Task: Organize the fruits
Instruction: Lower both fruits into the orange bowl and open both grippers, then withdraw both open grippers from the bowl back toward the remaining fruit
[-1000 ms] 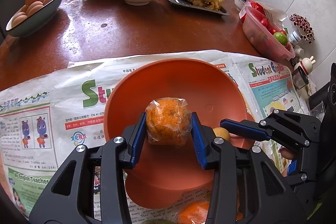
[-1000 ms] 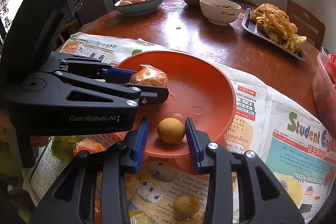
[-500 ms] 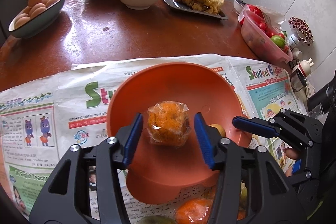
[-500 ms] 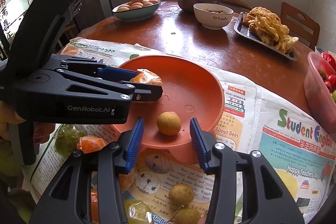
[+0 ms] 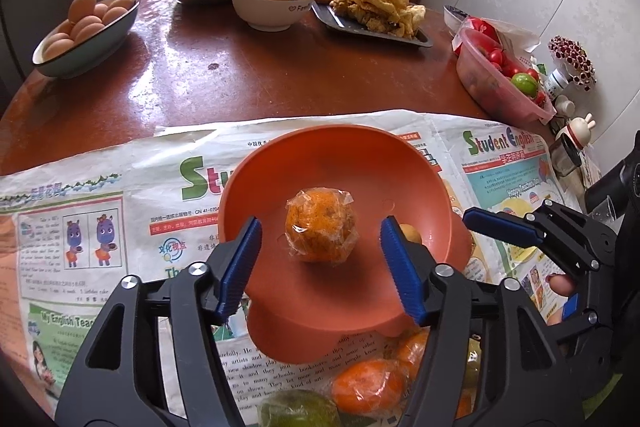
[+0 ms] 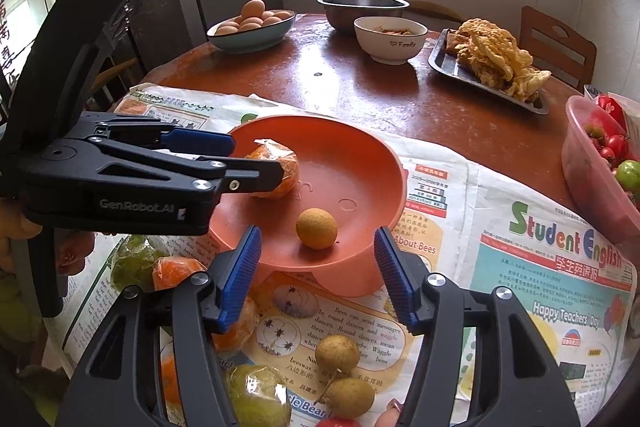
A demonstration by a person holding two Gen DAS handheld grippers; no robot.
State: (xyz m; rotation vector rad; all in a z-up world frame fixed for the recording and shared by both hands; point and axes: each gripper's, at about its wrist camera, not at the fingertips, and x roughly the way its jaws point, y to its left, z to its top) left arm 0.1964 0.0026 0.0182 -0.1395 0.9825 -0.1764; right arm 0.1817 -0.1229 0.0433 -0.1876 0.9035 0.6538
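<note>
Wrapped orange sits mid-bowl — left gripper spread, touching nothing.

bowl orange-red | wrapped orange speckled orange | small round fruit tan | finger pads blue, ribbed | table reddish-brown

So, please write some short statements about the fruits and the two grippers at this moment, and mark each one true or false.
1. The wrapped orange lies in the orange bowl. True.
2. The left gripper is shut on the wrapped orange. False: its jaws stand open, apart from it.
3. The small round yellow fruit is in the bowl. True.
4. The right gripper holds that fruit. False: it is open.
5. The bowl stands on bare wood. False: on newspaper.
</note>
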